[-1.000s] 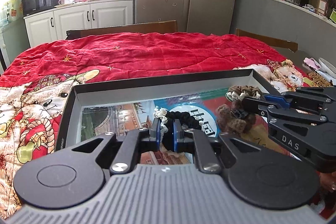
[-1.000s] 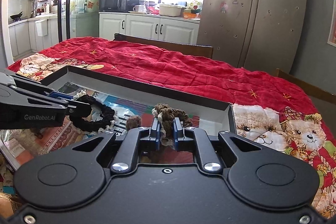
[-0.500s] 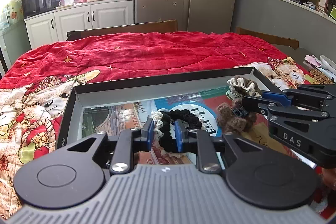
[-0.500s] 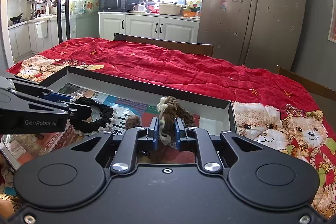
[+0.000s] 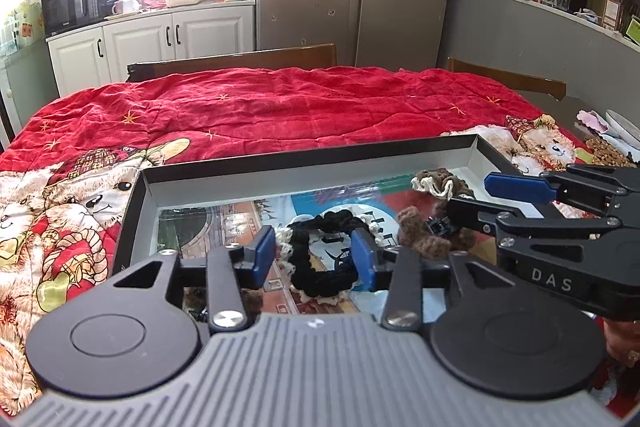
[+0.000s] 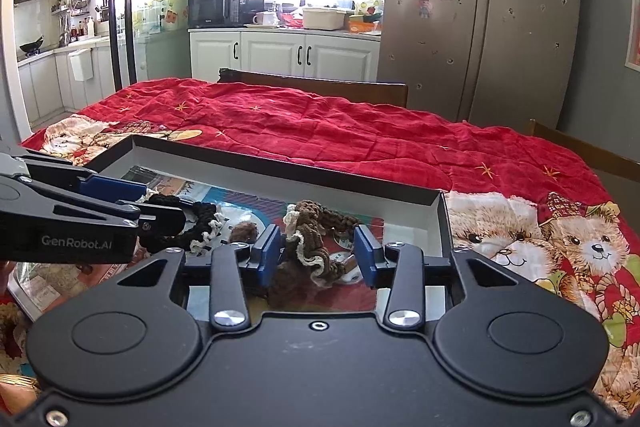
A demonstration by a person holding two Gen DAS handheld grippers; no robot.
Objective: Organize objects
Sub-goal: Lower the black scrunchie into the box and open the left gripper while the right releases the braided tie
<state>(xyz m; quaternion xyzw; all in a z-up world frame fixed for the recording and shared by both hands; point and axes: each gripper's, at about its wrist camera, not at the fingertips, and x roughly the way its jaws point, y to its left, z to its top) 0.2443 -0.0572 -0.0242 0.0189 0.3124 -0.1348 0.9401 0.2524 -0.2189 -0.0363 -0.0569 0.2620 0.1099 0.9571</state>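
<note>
Evidently soft and light, the black scrunchie [image 5: 320,255] and brown scrunchie [image 6: 316,243] lie in the box [image 5: 304,163] between opening, unpressing left gripper [image 5: 316,255] and right gripper [image 6: 316,253] jaws, best pinched across their bunched bands.

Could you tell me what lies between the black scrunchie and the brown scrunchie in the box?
A small brown fuzzy ball lies between the black scrunchie and the brown scrunchie on the box floor, seen in both wrist views.
</note>
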